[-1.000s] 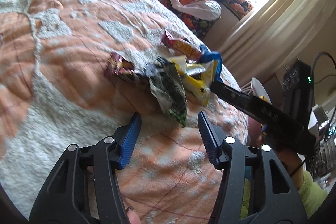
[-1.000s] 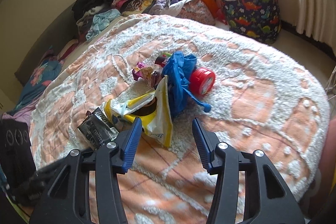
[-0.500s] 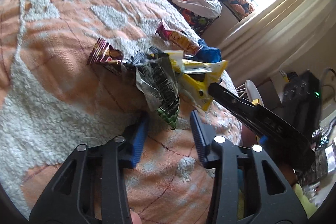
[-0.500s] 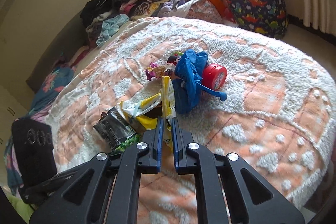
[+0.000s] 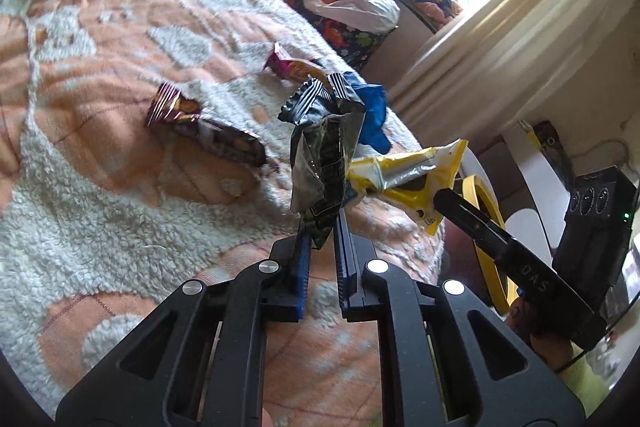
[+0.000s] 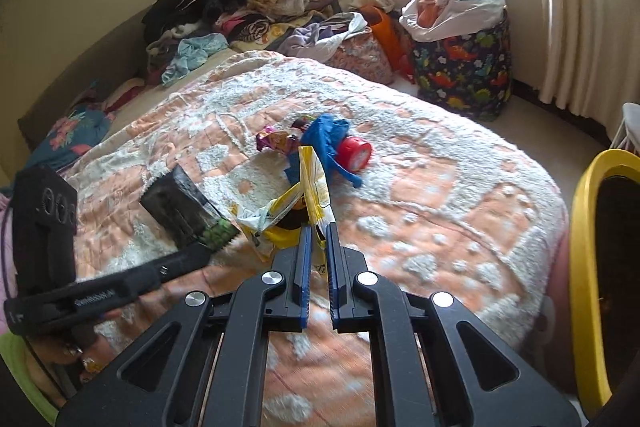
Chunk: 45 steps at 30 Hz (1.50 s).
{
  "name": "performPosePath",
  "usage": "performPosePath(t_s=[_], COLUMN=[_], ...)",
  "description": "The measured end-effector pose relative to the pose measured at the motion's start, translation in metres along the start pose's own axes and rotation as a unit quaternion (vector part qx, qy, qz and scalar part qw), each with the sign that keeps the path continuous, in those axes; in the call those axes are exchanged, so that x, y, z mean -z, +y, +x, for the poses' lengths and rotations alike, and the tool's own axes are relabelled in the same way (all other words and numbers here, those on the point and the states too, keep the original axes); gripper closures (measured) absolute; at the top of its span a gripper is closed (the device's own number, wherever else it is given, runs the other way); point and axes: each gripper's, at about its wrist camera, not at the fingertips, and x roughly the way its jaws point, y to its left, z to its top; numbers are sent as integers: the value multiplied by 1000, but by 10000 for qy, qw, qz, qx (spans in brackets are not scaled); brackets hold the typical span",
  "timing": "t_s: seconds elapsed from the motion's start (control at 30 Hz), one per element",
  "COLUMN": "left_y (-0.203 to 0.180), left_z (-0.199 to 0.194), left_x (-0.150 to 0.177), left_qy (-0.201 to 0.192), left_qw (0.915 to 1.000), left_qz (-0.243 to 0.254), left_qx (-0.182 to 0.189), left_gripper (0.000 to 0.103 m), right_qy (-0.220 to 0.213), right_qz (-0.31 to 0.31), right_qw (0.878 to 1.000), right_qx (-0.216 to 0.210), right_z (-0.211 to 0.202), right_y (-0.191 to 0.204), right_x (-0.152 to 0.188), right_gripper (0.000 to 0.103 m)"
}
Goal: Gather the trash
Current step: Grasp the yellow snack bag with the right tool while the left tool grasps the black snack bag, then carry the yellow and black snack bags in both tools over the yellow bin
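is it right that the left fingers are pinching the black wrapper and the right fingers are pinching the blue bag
Not quite. The left gripper does pinch the black wrapper, but the right gripper is shut on the yellow wrapper, not the blue bag, which lies on the bedspread beyond it. The right wrist view shows this.

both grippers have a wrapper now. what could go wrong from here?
1. The left gripper pinches only the bottom corner of the black wrapper; the thin foil could slip out in transit.
2. The right gripper holds the yellow wrapper by one edge; its crumpled open end may spill crumbs on the blanket.
3. The red lid and blue glove lie close behind and could be overlooked.
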Motion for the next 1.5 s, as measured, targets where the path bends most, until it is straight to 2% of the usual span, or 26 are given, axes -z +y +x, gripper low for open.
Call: performPosePath(t_s=[0.1,0.4,0.77,1.5], left_y=[-6,-33,-59,-112], left_z=[-6,-16,-24,-23], left_x=[1,2,6,2], left_qy=[-47,-196,-269,-311], left_qw=[9999,9982,9963,9906], left_qz=[119,547,805,1330], left_qx=[-4,-127,-121,-43], left_gripper=[96,96,96,96], right_qy=[-39,-241,-539,-1188], right_qz=[-112,9,184,667], right_qw=[9998,9996,9982,9904], right_qx=[141,137,168,245], right_z=[-6,-30,-57,-113], right_y=[-1,-11,-21,-68], right_x=[2,0,-3,-8], right_gripper=[96,96,96,96])
